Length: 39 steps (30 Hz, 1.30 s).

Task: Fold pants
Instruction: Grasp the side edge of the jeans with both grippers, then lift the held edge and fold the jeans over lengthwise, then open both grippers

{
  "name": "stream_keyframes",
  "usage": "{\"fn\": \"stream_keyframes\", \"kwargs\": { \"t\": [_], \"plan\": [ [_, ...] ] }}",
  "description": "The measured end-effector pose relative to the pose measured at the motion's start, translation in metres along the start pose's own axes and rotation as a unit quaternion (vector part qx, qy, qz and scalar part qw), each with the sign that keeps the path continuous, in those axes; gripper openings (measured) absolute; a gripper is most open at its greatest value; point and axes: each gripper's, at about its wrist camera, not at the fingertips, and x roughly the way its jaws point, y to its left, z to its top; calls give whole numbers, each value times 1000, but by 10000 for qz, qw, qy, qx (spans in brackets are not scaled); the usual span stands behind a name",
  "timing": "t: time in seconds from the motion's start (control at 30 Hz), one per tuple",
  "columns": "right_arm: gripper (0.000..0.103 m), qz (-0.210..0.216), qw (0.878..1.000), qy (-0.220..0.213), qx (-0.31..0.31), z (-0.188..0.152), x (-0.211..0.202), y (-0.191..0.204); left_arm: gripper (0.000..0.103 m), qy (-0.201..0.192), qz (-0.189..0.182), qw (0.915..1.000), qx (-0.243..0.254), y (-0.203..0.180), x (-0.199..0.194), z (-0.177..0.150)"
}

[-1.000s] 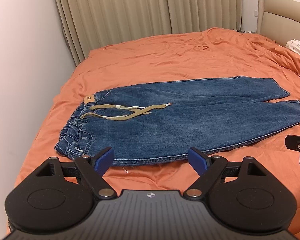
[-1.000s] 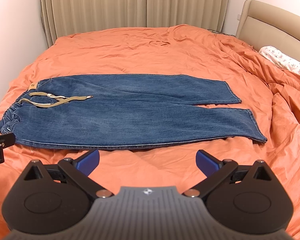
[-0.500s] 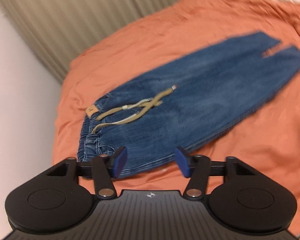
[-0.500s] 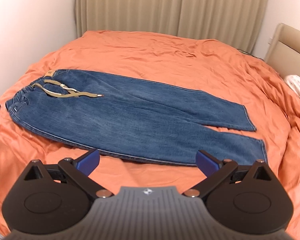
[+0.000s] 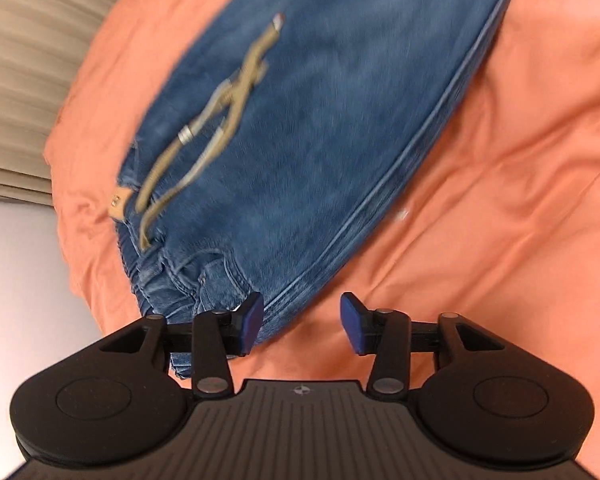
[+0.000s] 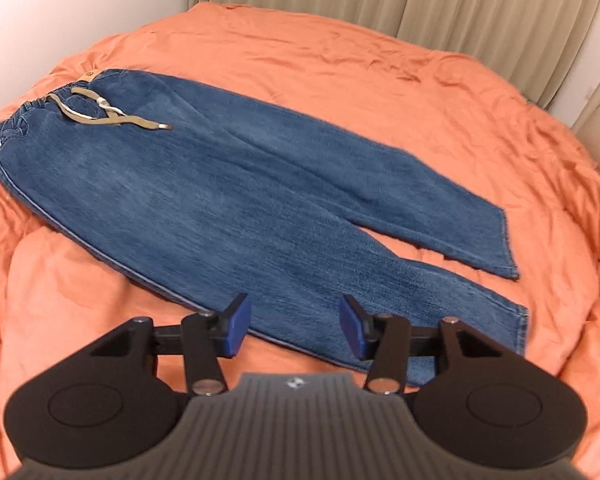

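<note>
Denim pants (image 6: 236,200) flat, just beyond both tongs.

Both 2 views look steeply down onto the pants (image 6: 236,200). The left wrist view sits close over their waistband corner, rolled so the curtain (image 5: 24,80) runs up the left edge. The right wrist view looks from farther off, near their lower leg hem, taking in their whole length. Both share the drawstring (image 5: 220,112).

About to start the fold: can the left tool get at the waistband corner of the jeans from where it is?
Probably yes. The left tool hangs open just over the jeans' near waistband corner, with nothing between.
</note>
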Motion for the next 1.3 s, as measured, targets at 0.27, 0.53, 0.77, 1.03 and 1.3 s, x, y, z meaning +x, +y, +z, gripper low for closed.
{"fn": "stream_keyframes", "kwargs": {
  "t": [0.27, 0.53, 0.77, 1.03, 1.3],
  "plan": [
    [44, -359, 9953, 427, -792, -17, 27, -26, 39, -37, 584, 9979, -261, -2, 43, -2],
    [40, -549, 9780, 646, -1905, -40, 21, -42, 14, -751, 949, 9857, -1168, 16, 8, -5],
    [18, -546, 9526, 1250, -2720, -55, 47, -51, 12, -640, 992, 9808, -1550, 37, -5, 13],
    [0, -966, 9475, 1178, -2811, -67, 68, -58, 12, -696, 1133, 9744, -1813, 41, -14, 18],
    [0, -1579, 9483, 559, -2697, -26, 52, -72, 10, -881, 1360, 9622, -2188, 76, -26, 38]
  ]
}}
